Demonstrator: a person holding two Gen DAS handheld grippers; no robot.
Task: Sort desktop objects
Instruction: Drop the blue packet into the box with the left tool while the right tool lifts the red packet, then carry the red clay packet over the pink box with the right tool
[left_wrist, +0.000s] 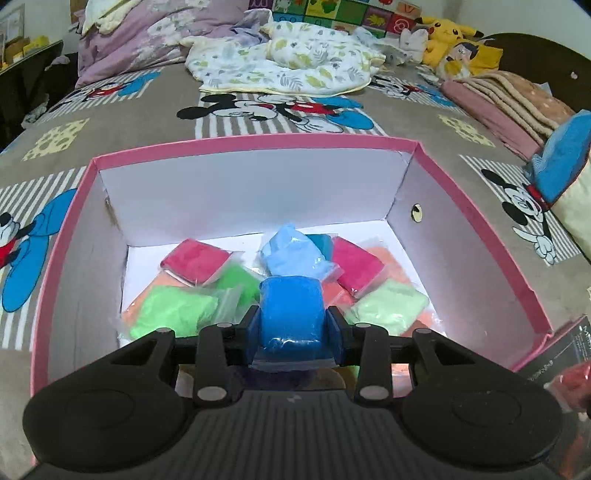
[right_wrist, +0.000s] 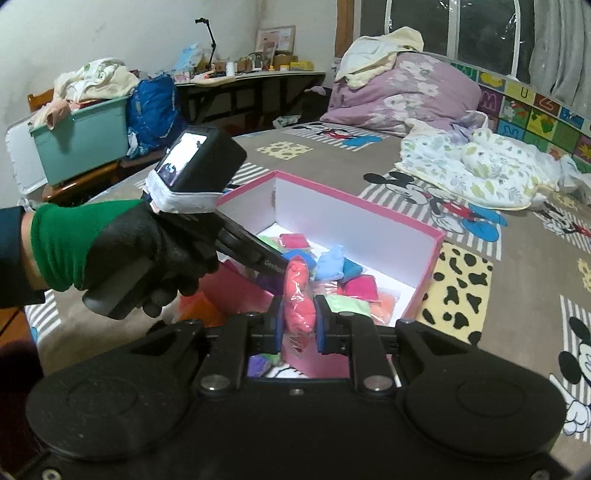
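A pink-rimmed white box (left_wrist: 255, 142) lies on the bed and holds several clay packets: pink, green, orange and light blue (left_wrist: 291, 254). My left gripper (left_wrist: 291, 325) is shut on a dark blue clay packet (left_wrist: 290, 314) and holds it over the box's near end. My right gripper (right_wrist: 298, 319) is shut on a red clay packet (right_wrist: 299, 299) just outside the box's near wall (right_wrist: 424, 284). The left gripper (right_wrist: 236, 236), held by a gloved hand (right_wrist: 122, 251), shows in the right wrist view reaching into the box.
The bed has a Mickey Mouse sheet (left_wrist: 266, 107). A leafy blanket (left_wrist: 288, 62), a purple pillow (right_wrist: 402, 88), plush toys (left_wrist: 450, 40) and folded blankets (left_wrist: 517, 99) lie around it. A teal bin (right_wrist: 81, 144) and a cluttered desk (right_wrist: 251, 74) stand beyond the bed.
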